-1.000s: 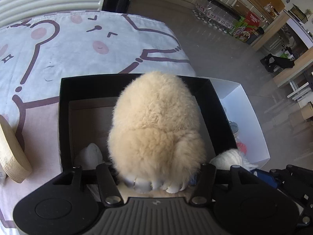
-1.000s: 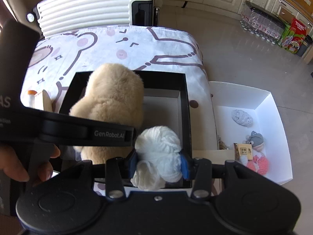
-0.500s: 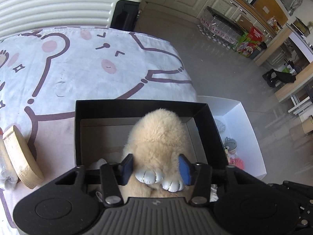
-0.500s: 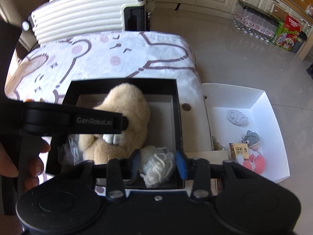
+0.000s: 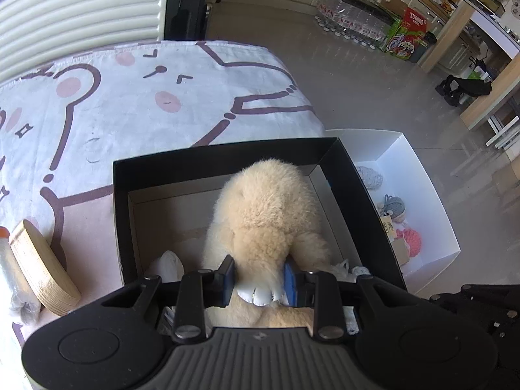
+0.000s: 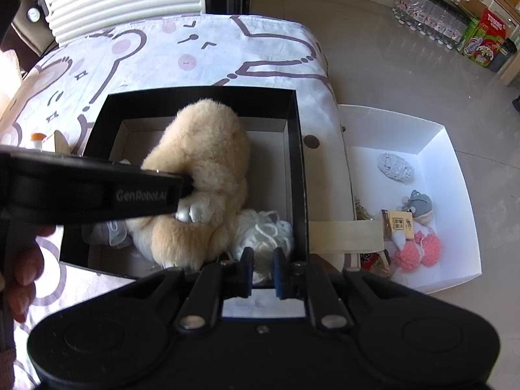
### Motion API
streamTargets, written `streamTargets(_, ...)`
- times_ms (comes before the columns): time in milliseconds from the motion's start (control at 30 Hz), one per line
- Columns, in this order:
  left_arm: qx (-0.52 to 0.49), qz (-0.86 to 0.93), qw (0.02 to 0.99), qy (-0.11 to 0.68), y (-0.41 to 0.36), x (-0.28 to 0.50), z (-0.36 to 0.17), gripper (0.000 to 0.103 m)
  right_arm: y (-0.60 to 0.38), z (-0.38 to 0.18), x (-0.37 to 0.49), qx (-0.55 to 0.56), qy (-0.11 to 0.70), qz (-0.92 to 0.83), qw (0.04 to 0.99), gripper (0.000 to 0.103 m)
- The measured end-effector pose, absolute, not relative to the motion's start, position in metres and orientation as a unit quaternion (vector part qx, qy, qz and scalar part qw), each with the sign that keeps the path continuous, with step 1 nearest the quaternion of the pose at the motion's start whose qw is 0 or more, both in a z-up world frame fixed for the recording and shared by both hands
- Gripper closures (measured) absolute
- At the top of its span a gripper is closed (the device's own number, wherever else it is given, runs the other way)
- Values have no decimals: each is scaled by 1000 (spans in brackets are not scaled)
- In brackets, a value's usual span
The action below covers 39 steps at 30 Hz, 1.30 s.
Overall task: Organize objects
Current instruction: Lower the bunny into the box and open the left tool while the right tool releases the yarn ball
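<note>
A cream plush toy (image 5: 266,214) lies inside the black box (image 5: 208,159) on the bed. My left gripper (image 5: 260,281) is shut on the plush's paw with silver claws; it also shows in the right wrist view (image 6: 191,195). The plush (image 6: 204,175) fills the middle of the black box (image 6: 299,149). A white yarn ball (image 6: 263,234) lies in the box's near right corner. My right gripper (image 6: 261,271) sits just above the yarn, jaws narrowly apart and holding nothing.
A white tray (image 6: 455,149) on the floor right of the bed holds small knitted toys (image 6: 419,203) and a pink yarn piece (image 6: 419,253). A wooden block (image 5: 42,269) stands left of the box. A cream suitcase (image 5: 81,9) stands behind the bed.
The plush was lowered into the black box, still held by my left gripper. My right gripper let go of the white yarn ball, which now lies in the box, and its jaws narrowed.
</note>
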<state>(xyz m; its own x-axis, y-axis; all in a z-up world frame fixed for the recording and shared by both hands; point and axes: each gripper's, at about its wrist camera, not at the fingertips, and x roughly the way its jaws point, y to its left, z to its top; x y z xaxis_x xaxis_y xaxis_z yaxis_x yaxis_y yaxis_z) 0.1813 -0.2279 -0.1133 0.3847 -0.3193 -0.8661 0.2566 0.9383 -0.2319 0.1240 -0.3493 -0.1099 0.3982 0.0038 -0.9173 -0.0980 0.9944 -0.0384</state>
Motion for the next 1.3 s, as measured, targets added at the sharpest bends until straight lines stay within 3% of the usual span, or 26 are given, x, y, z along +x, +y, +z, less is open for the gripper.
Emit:
streamTargets(133, -17, -169, 839, 516, -227, 178, -104, 71, -353, -102, 120, -28, 531, 21, 847, 89)
streamTargets(233, -13, -170, 843, 509, -225, 174, -96, 69, -357, -94, 118, -10, 511, 5, 859, 81)
streamTargets(667, -2, -153, 856, 493, -200, 156, -70, 50, -370, -68, 109, 34, 473, -42, 880, 75)
streamTargets(1300, -4, -98, 880, 465, -146, 129, -31, 17, -354, -38, 88, 40, 432, -49, 900, 43)
